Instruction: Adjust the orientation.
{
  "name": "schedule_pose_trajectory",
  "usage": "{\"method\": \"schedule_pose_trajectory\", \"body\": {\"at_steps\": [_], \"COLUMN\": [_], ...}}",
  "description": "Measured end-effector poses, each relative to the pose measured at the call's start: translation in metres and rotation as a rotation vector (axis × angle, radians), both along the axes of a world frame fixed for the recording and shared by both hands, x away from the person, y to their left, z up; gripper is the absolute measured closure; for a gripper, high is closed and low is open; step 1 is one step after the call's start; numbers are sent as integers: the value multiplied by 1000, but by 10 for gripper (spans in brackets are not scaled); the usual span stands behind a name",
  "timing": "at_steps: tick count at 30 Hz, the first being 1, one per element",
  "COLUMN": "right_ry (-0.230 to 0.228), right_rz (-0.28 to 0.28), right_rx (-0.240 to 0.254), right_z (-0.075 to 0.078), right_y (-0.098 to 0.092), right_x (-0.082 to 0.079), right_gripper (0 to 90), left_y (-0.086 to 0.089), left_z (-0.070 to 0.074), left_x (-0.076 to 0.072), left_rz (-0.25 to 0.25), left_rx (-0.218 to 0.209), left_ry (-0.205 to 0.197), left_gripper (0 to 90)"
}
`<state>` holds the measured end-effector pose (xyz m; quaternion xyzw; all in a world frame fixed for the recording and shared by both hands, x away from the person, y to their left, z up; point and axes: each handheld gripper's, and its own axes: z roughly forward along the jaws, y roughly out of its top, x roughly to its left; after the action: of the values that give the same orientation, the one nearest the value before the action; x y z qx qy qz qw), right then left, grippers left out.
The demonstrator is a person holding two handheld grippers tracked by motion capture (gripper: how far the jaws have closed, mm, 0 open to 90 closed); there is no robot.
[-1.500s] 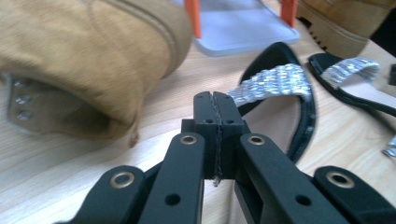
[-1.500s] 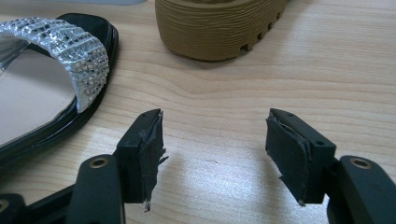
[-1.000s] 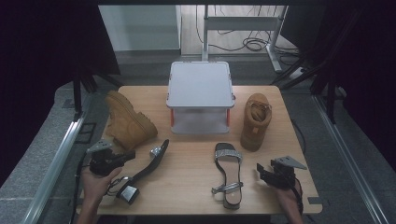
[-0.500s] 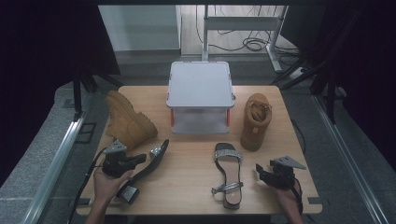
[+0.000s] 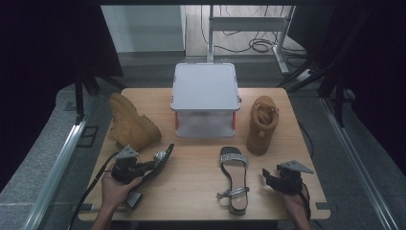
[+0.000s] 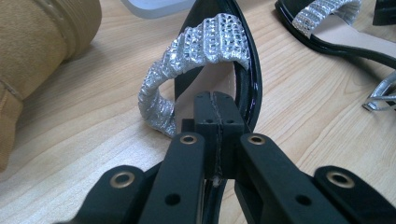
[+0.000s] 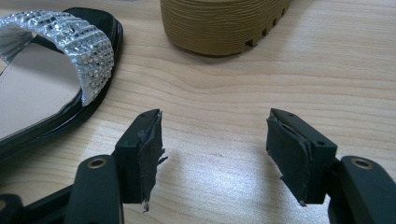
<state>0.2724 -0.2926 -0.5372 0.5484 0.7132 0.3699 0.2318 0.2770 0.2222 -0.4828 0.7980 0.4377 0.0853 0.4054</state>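
A black heeled sandal (image 5: 162, 157) with a glittery silver strap (image 6: 205, 42) lies on its side at the table's front left. My left gripper (image 5: 152, 165) is shut, pads together, and its tips (image 6: 214, 109) rest over the sandal's insole just behind the strap. I see nothing pinched between the pads. The matching sandal (image 5: 233, 179) lies flat at the front centre. My right gripper (image 5: 265, 176) stands open just right of it, low over bare wood (image 7: 215, 140), with nothing between the jaws.
A tan boot (image 5: 129, 124) stands behind the left gripper, and its mate (image 5: 261, 124) stands at the right, sole edge close ahead of the right gripper (image 7: 219, 23). A white lidded stand (image 5: 206, 88) sits at the back centre. The table edge (image 5: 201, 216) is near both hands.
The left hand has carried its shut gripper rightward, from the table's left edge onto the sandal lying on its side. The sandals and the right gripper have stayed where they were.
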Motion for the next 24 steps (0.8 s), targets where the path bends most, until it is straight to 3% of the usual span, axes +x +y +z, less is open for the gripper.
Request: {"method": "schedule_pose_trajectory", "body": {"at_steps": [7,8,10,11,14,17,18,19,21,23,24], "right_ry": [7,9,9,9,10,12,12,11,10,9,11], "right_rz": [4,5,5,5,4,6,6,8,12,15,15], "right_rx": [-5,-6,-5,-7,-7,-8,-8,-9,-10,-15,-15], "right_z": [0,0,0,0,0,0,0,0,0,0,0], "right_y": [1,1,1,1,2,2,2,2,3,3,3], "right_x": [0,-1,-1,0,-1,-1,-1,-1,-1,-1,-2], "right_gripper": [364,364,364,364,363,363,363,362,361,359,359], "left_y": [-4,-9,-13,-21,-33,-49,-49,-62,-72,-75,-78], "left_z": [-1,0,1,2,3,2,2,-1,-4,-4,-3], "left_x": [0,-2,-3,-5,-9,-14,-14,-17,-19,-20,-22], "left_rz": [-5,-7,-9,-12,-29,-102,-102,-138,-197,-212,-209], "left_rx": [11,43,58,87,108,79,79,95,62,59,76], "left_ry": [29,19,18,17,27,71,71,88,137,145,137], "left_gripper": [899,899,899,898,896,853,848,843,833,831,833]}}
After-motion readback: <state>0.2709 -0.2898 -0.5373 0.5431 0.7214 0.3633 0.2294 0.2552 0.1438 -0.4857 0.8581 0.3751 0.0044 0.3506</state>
